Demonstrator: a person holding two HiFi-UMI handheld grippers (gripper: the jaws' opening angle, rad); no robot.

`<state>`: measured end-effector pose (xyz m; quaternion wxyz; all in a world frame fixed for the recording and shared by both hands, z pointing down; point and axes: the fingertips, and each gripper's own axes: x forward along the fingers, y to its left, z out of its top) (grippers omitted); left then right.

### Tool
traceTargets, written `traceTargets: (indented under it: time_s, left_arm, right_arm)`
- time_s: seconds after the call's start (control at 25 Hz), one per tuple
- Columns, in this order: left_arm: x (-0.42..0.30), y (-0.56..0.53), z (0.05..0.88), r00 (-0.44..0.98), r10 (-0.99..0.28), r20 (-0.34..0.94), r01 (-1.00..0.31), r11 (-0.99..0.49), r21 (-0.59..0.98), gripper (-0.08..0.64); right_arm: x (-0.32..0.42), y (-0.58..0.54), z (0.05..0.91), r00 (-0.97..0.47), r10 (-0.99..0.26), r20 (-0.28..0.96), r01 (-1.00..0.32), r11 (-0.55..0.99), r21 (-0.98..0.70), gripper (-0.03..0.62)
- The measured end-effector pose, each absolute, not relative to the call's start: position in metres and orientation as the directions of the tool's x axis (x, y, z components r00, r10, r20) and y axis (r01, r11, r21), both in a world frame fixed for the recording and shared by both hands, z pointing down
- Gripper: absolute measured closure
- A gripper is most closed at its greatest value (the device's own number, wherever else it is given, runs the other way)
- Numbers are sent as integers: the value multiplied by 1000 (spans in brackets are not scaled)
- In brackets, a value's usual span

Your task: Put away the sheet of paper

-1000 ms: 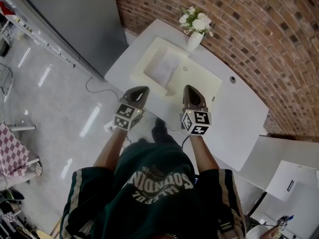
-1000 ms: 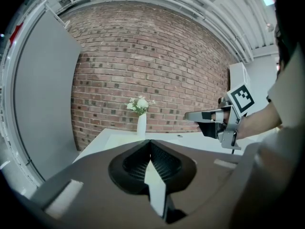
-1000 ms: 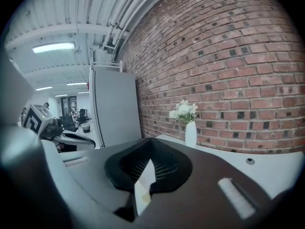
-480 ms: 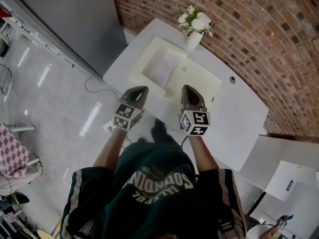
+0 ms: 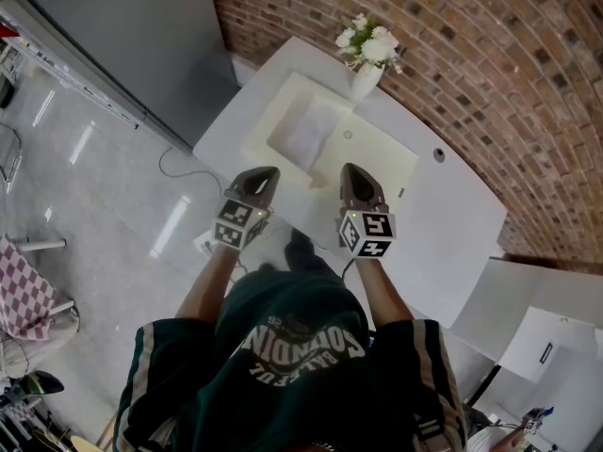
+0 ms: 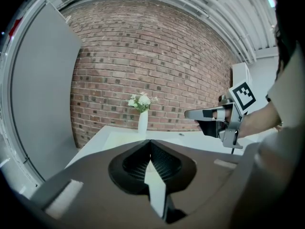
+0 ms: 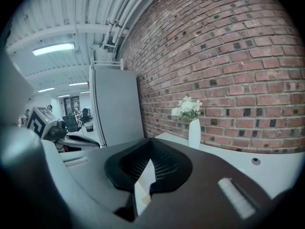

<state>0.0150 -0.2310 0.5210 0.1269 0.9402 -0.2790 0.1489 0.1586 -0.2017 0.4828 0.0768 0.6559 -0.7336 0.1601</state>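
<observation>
Your left gripper (image 5: 264, 173) and right gripper (image 5: 351, 170) hang side by side over the near edge of the white desk (image 5: 452, 224), both pointing away from you toward the brick wall (image 5: 490, 55). Each claw is pressed together. In the left gripper view and the right gripper view the ribbed pads meet at the tip, and neither has anything pinched between them.

The sheet of paper (image 5: 309, 132) lies flat in the sunken left compartment of the cream tray (image 5: 377, 153) on the desk. It sits just beyond your two tips, on the far side of them and roughly between their lines, a little nearer the left claw than the right. Neither claw touches it.

At the far edge of the tray a white vase (image 5: 366, 78) of white flowers (image 5: 369, 43) stands upright near the wall, to the right of the paper. A grey cabinet (image 5: 122, 36) stands to the left of the desk, and a cable (image 5: 179, 172) trails on the floor beside it.
</observation>
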Motion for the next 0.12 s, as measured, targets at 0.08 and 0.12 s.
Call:
traceTargets:
  time_s: [0.08, 0.12]
  left_arm:
    - [16, -233, 521, 799, -486, 353, -563, -811, 158, 549]
    - [17, -234, 522, 799, -486, 354, -564, -811, 159, 549]
  right_arm:
    - [160, -204, 484, -130, -937, 326, -987, 90, -134, 592]
    - [160, -204, 484, -131, -936, 327, -987, 91, -134, 592]
